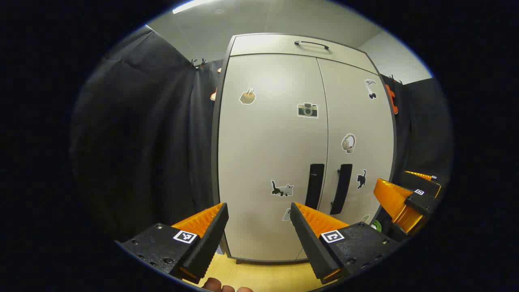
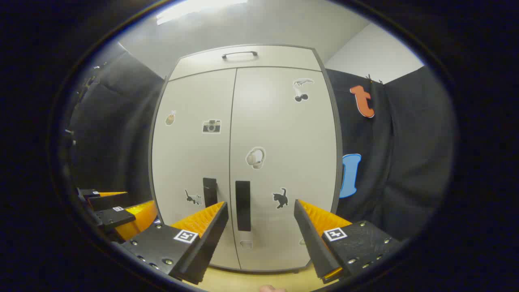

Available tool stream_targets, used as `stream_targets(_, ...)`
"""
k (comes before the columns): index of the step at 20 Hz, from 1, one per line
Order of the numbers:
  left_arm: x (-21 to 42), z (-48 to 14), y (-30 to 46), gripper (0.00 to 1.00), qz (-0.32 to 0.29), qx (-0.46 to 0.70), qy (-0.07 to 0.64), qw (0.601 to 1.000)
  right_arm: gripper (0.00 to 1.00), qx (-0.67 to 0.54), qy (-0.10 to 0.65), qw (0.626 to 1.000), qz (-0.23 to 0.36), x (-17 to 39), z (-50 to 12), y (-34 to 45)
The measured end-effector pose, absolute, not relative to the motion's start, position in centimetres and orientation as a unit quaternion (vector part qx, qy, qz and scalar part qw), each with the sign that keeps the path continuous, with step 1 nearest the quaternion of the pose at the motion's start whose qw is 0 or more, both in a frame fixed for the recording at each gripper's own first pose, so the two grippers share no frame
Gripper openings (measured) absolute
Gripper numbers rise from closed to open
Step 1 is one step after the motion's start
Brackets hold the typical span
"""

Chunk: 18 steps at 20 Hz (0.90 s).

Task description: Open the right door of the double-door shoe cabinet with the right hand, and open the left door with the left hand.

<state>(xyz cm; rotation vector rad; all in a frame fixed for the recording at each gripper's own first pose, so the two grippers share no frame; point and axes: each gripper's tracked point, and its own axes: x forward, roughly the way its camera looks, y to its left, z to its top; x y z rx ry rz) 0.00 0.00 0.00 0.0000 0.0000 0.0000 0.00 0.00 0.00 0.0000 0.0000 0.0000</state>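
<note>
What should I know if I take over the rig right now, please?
Left gripper: open, empty, short of the cabinet.
Right gripper: open, empty, lined up roughly with the right door handle.
Shoe cabinet: right door and left door both closed; left door handle untouched.
Done: nothing yet.
Left: pull the right door open, then the left.

Cloth-walled booth with shoe cabinet

Black cloth walls, pale wood floor, ceiling light overhead
</note>
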Motion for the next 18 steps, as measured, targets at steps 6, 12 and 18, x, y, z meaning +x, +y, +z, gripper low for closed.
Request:
stream_targets(6, 0.7, -0.3, 0.7, 0.95, 0.005, 0.007, 0.007, 1.0, 0.97, 0.007, 0.014, 1.0, 0.002, 1.1, -0.7, 1.0)
stream_targets(12, 1.4, -0.1, 0.9, 0.95, 0.0, 0.009, 0.006, 1.0, 0.97, 0.015, 0.017, 1.0, -0.012, 2.0, -0.8, 1.0)
stream_targets(18, 1.9, -0.3, 0.9, 0.95, -0.007, 0.005, 0.008, 1.0, 0.95, 0.015, 0.037, 0.999, -0.022, 3.3, -2.2, 1.2)
